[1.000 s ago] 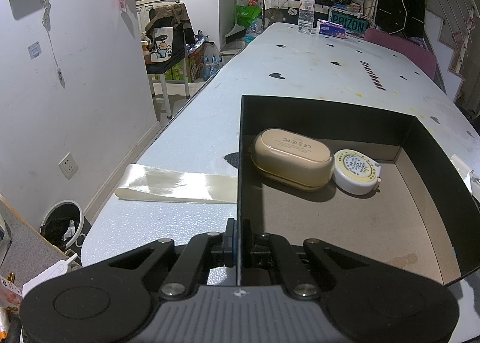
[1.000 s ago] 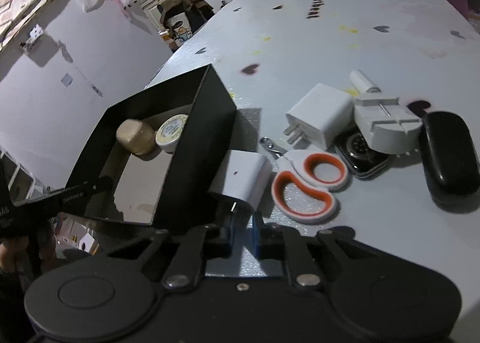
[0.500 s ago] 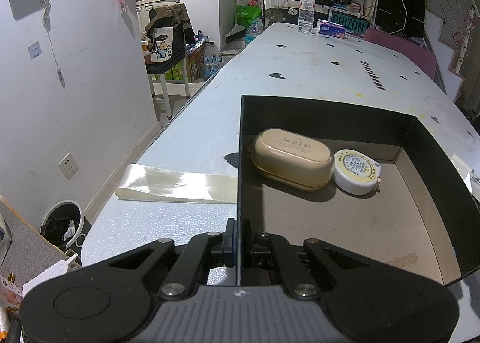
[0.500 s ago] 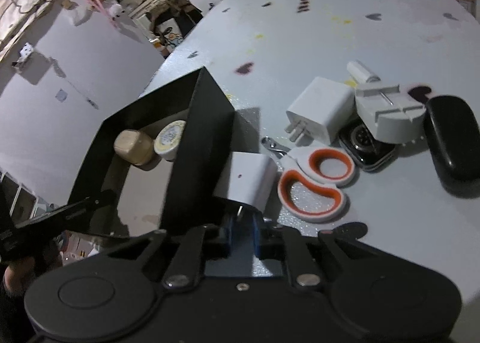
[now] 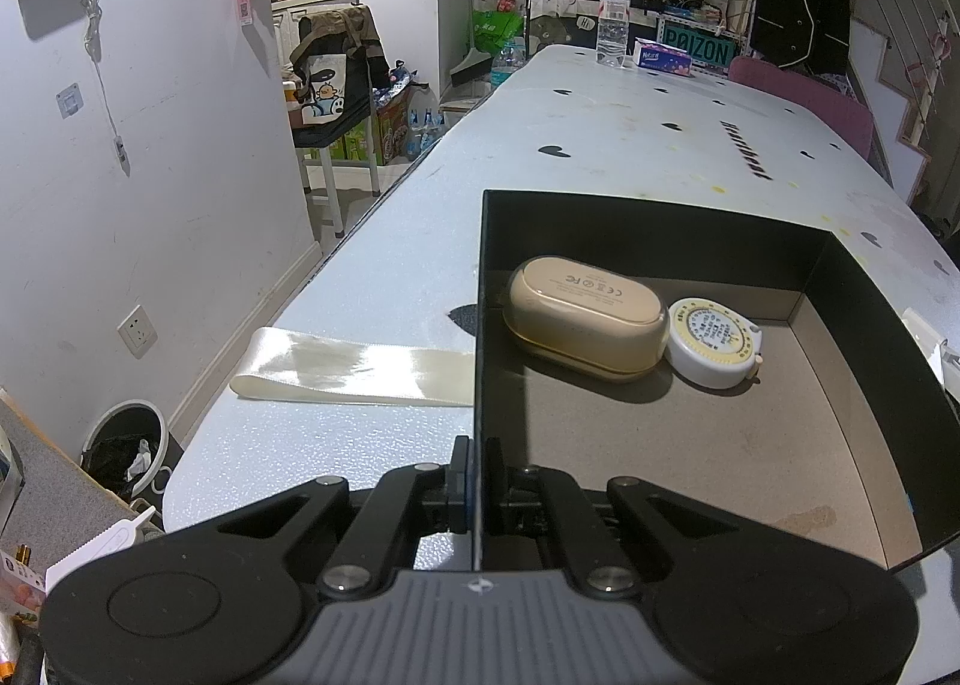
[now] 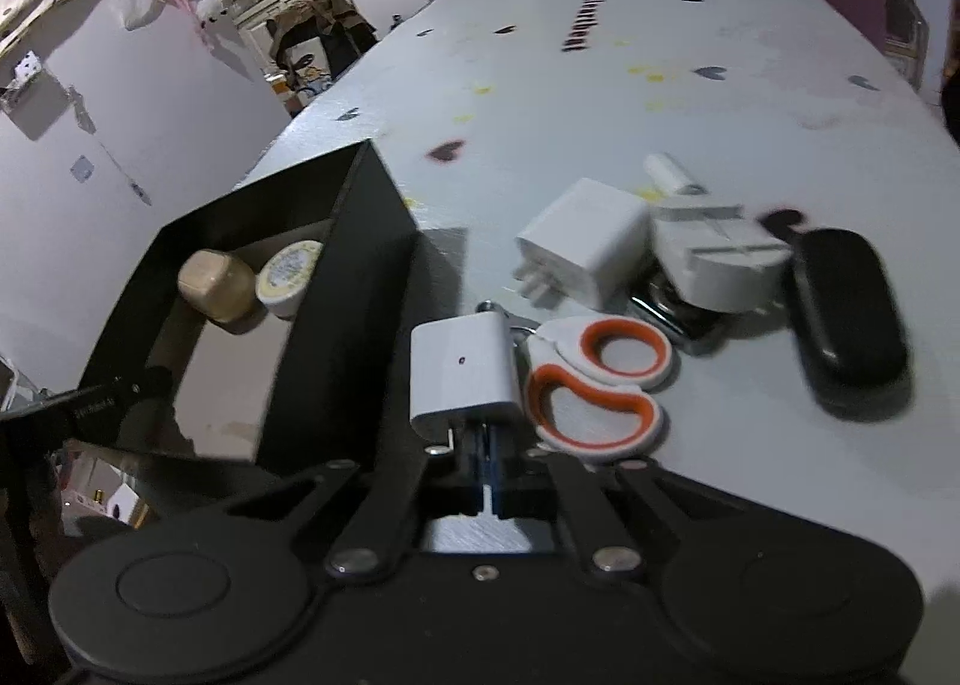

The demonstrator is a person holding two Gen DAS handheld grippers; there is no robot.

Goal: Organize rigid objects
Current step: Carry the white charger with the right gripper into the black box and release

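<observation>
A black open box [image 5: 660, 217] sits on the white table and holds a beige oval case [image 5: 585, 316] and a round white tape measure [image 5: 714, 340]. My left gripper [image 5: 478, 481] is shut on the box's near left wall. My right gripper [image 6: 487, 445] is shut on the prongs of a white charger [image 6: 461, 370], lifted just right of the box [image 6: 336, 337]. On the table to the right lie orange-handled scissors [image 6: 600, 385], a second white charger [image 6: 585, 250], a white tool block [image 6: 714, 253], a smartwatch partly under it [image 6: 672, 319], and a black case [image 6: 846, 313].
A cream ribbon [image 5: 354, 367] lies on the table left of the box. A water bottle [image 5: 612, 16] and a small carton [image 5: 663, 55] stand at the far end. A pink chair [image 5: 804, 94] is at the right side. The left table edge drops to the floor with a bin [image 5: 123, 445].
My right gripper has lifted the white charger and swung it up and rightward, away from the box wall. The left gripper and the box have not moved.
</observation>
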